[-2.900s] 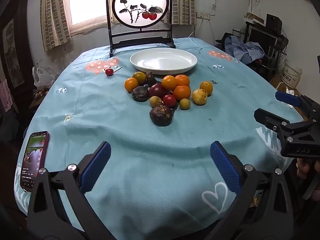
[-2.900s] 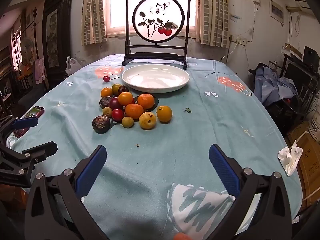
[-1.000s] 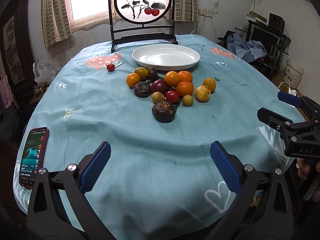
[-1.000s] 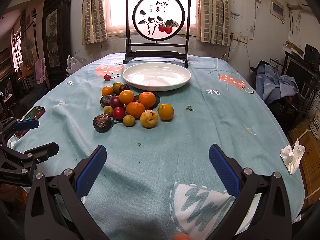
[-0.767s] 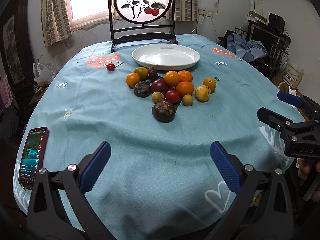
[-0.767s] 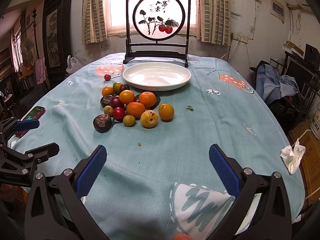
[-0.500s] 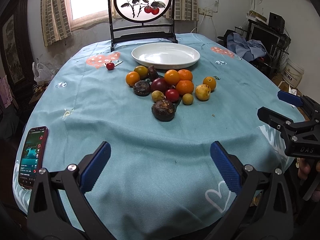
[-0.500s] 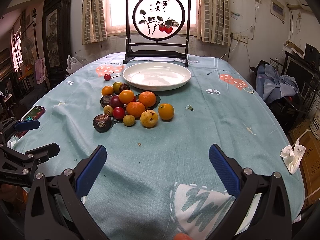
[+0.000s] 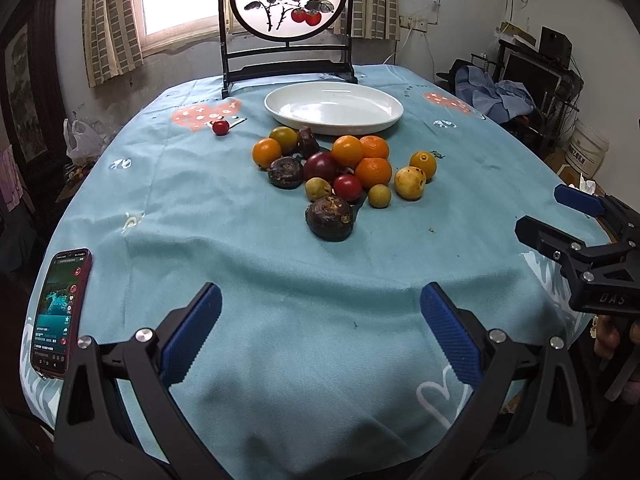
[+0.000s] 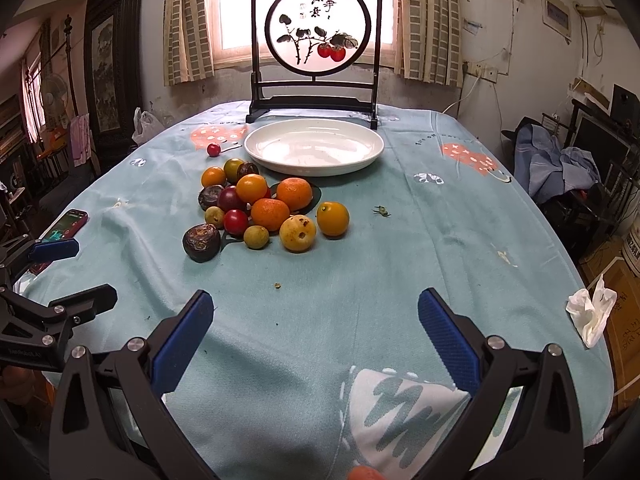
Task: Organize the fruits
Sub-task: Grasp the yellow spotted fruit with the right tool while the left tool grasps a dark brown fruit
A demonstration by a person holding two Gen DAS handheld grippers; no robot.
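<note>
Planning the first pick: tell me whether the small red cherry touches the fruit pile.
Apart. The left wrist view shows bare cloth between the cherry and the fruit pile.

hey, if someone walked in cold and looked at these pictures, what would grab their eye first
Probably the heap of fruit, oranges, red and dark ones, bunched mid-table on the teal tablecloth. Just behind it sits an empty white plate, and behind that a round painted screen against the bright window. A lone red fruit lies apart, left of the plate.

Lit from behind by a blown-out bright window (image 10: 308, 4); glare across the glossy white oval plate (image 10: 314, 146). Soft shadows, sharp centre, heavy fisheye bending and dark vignetted corners.
</note>
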